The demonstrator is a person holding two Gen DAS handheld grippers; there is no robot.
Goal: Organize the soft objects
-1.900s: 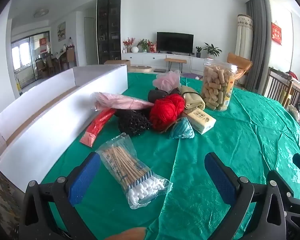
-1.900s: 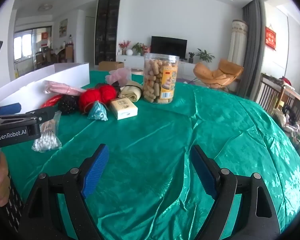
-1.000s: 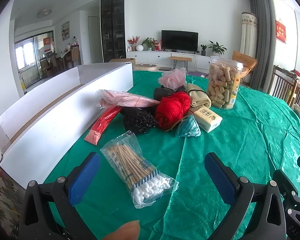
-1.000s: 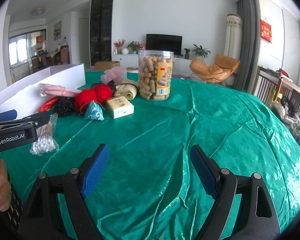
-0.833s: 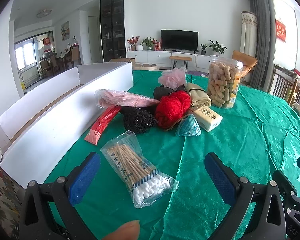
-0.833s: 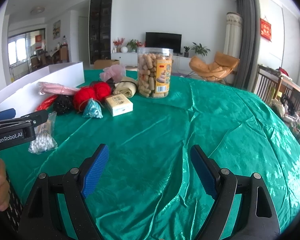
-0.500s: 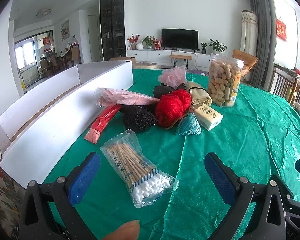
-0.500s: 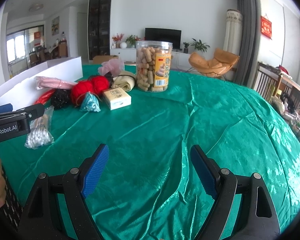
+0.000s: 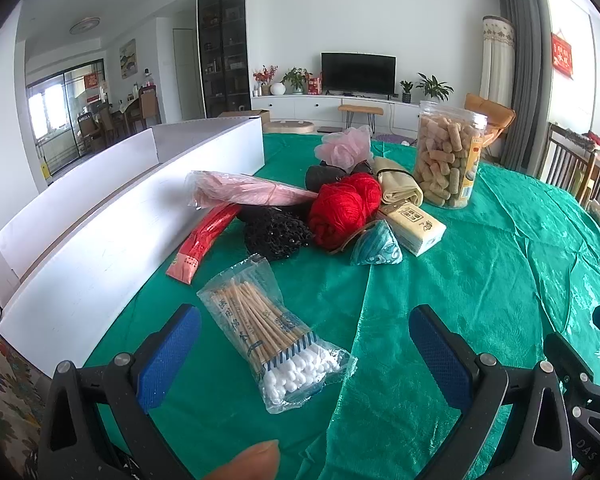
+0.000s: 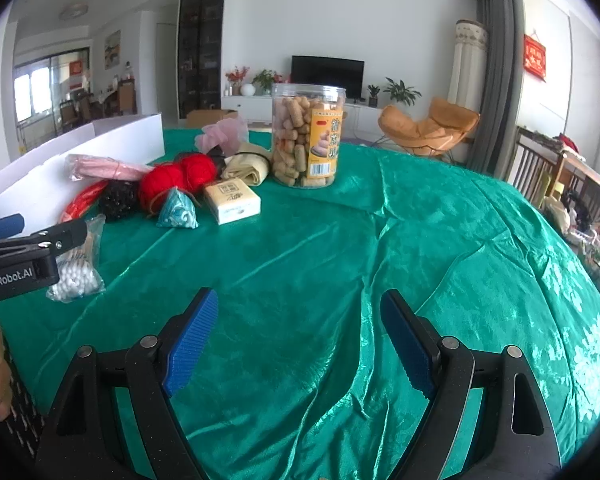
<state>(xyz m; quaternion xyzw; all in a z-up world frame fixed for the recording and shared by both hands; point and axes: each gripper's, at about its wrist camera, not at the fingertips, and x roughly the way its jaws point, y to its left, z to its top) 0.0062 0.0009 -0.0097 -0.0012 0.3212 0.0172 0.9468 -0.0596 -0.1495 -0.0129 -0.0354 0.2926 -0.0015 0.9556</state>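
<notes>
On the green tablecloth point(image 9: 500, 280), beside the long white box point(image 9: 100, 232), the soft things lie heaped: 2 red yarn balls point(image 9: 342, 208) pressed together, a pink mesh pouf point(image 9: 344, 148) behind, black netting point(image 9: 278, 232) and a teal pouch point(image 9: 376, 245) in front. A crinkly bag of cotton swabs point(image 9: 274, 336) lies nearest, between the left gripper point(image 9: 304, 344)'s wide-spread fingers. The right gripper point(image 10: 298, 338) hovers wide apart too, holding nothing.

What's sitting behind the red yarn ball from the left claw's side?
Behind the red yarn ball lie a dark bundle, a pink mesh puff and a beige rolled cloth. The yarn and puff cover most of the dark bundle, so I cannot identify it.
</notes>
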